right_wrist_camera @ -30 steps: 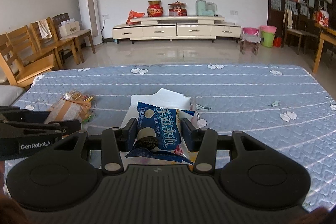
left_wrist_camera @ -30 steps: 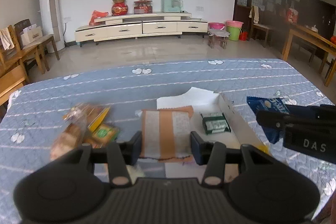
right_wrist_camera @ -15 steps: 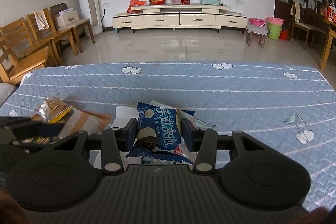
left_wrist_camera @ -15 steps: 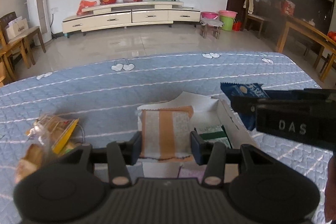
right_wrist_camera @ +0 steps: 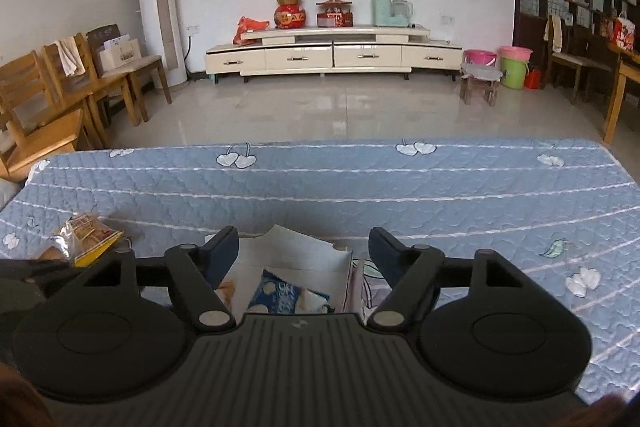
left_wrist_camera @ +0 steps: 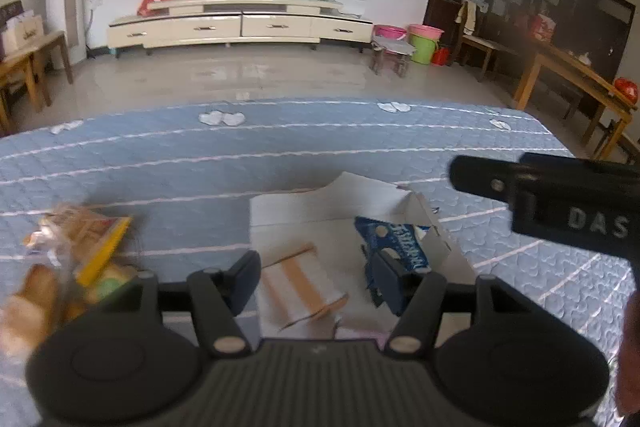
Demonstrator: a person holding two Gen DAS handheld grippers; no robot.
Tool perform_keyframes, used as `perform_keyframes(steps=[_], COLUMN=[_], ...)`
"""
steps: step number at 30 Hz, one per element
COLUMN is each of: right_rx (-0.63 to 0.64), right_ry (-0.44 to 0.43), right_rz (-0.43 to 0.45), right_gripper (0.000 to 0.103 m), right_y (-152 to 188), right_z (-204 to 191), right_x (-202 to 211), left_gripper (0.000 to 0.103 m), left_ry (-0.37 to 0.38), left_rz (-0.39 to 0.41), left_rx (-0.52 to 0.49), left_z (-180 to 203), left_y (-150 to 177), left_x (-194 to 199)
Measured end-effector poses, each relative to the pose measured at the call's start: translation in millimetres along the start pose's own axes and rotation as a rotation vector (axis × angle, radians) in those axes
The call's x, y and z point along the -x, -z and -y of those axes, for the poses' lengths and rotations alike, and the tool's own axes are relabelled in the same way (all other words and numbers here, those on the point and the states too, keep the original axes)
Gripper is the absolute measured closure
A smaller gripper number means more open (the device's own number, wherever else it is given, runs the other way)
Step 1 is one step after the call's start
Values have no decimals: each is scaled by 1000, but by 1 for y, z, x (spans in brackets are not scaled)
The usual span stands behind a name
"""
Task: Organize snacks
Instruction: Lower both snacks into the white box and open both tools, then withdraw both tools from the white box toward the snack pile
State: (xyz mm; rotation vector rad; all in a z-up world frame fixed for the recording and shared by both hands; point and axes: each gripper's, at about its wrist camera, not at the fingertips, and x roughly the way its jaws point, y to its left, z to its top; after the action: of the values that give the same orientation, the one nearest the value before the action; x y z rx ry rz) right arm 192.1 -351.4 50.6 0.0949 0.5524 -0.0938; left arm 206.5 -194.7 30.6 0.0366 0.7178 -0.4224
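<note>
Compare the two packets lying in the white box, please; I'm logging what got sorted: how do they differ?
The orange-and-white striped snack packet is pale with wide orange bands; the blue snack packet with white print is dark blue. The striped packet lies toward the left of the white cardboard box, the blue one against its right wall. Both lie loose inside the box, held by neither gripper.

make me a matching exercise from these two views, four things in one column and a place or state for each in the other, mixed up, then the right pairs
Things:
1. blue snack packet
2. orange-striped packet
3. pile of bagged snacks
4. right gripper

Places or states:
A. on the blue quilt, outside the box, to its left
B. jaws wide apart, nothing between the pads
C. lying in the white box, on its right side
D. lying in the white box, on its left side

Pairs: 1-C, 2-D, 3-A, 4-B
</note>
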Motion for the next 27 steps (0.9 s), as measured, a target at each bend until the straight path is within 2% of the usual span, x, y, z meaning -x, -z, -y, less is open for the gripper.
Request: perform_keyframes(steps=[6,9,12,17,27], right_rx=[19,14,12,27,32], right_ry=[20,18,13,-4,-68], right_rz=[20,25,28,31,16], right_gripper=[12,4,0,0,0], right_y=[9,16,22,36,55], right_z=[-8,-13,-19,-36,-66], right_x=[35,52,68,88,107], left_gripper=[31,30,24,19,18], left_ry=[-71,-106,-150,-185,-232], left_rz=[10,17,27,37,43], left_rx=[7,7,2,33,72], left_z=[-6,-12,-16,-29,-58], left_y=[10,16,24,41,60], left_x=[37,54,71,95,122])
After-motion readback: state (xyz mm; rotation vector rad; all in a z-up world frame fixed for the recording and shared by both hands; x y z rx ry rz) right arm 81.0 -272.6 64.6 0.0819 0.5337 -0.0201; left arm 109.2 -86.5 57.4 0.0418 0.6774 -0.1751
